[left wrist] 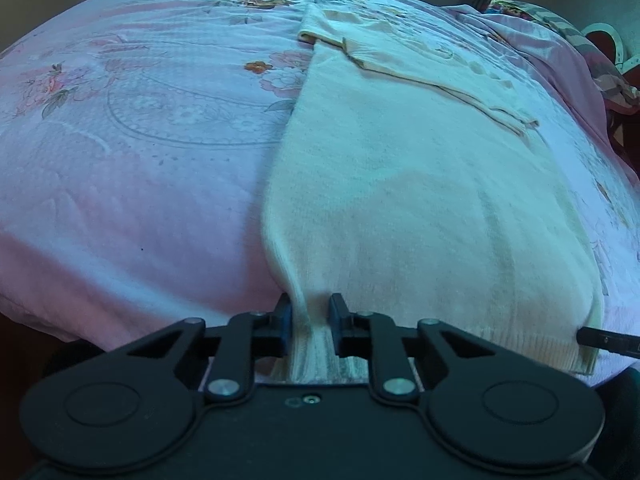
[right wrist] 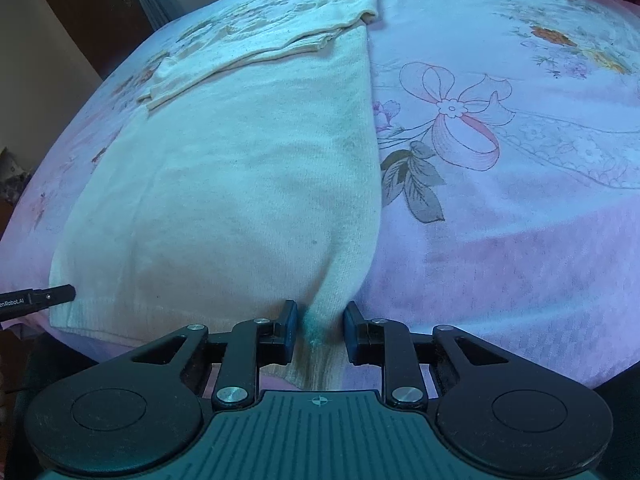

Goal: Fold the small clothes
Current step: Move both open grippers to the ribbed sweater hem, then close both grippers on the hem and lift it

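Observation:
A cream knit sweater (left wrist: 400, 184) lies flat on the bed with its sleeves folded across the far end and its ribbed hem nearest me. My left gripper (left wrist: 310, 320) is shut on a bunched-up pinch of the hem at the sweater's left corner. The right gripper's tip (left wrist: 608, 342) pokes in at the hem's other corner. In the right wrist view the same sweater (right wrist: 240, 168) spreads to the left, and my right gripper (right wrist: 320, 328) is shut on a gathered fold of its right hem corner. The left gripper's tip (right wrist: 52, 294) shows at the far left hem.
The bed is covered by a pink floral sheet (left wrist: 140, 140) printed with a ribbon bow (right wrist: 464, 112). Crumpled pink and patterned bedding (left wrist: 568, 48) lies at the far right. A wall and a dark wooden piece (right wrist: 80, 8) stand beyond the bed. The bed's near edge drops away below the hem.

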Demonstrator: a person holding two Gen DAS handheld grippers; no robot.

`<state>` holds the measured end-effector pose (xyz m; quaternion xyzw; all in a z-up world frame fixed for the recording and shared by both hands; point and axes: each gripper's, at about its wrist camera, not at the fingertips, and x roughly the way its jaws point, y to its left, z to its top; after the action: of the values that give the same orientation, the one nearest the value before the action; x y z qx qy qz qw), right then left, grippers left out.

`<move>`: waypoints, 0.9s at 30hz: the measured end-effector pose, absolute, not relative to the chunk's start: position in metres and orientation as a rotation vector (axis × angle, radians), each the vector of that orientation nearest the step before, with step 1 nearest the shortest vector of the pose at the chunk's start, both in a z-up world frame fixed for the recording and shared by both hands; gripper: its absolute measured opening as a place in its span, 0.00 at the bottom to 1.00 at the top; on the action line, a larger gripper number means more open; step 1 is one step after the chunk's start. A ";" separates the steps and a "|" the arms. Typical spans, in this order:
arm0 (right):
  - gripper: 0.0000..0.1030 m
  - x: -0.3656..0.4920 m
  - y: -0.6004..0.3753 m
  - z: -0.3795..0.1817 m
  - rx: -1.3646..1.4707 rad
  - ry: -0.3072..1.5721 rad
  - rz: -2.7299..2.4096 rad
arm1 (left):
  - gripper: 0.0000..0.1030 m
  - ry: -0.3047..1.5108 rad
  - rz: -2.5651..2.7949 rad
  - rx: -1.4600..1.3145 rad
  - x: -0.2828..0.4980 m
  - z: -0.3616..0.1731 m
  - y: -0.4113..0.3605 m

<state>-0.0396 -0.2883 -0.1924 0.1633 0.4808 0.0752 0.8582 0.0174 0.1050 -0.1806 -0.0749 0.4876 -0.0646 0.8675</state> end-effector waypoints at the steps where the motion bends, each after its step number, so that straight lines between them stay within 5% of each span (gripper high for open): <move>1: 0.24 -0.040 -0.288 -0.192 0.338 1.005 0.158 | 0.20 1.029 -0.135 -0.170 0.018 -0.181 0.107; 12: 0.24 -0.041 -0.296 -0.193 0.396 1.019 0.143 | 0.27 1.072 -0.160 -0.242 0.017 -0.187 0.120; 15: 0.30 -0.040 -0.295 -0.194 0.409 1.021 0.149 | 0.18 1.065 -0.174 -0.228 0.016 -0.188 0.115; 17: 0.24 -0.039 -0.294 -0.194 0.410 1.020 0.143 | 0.08 1.067 -0.190 -0.242 0.016 -0.188 0.113; 18: 0.05 -0.039 -0.295 -0.194 0.429 1.020 0.157 | 0.06 1.062 -0.193 -0.245 0.015 -0.186 0.113; 27: 0.05 -0.042 -0.317 -0.166 0.607 0.932 0.223 | 0.05 0.954 -0.285 -0.303 0.022 -0.143 0.105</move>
<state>-0.0416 -0.3170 -0.1665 0.2875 0.4414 0.1056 0.8434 0.0216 0.1052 -0.1434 -0.1447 0.4560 -0.1359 0.8676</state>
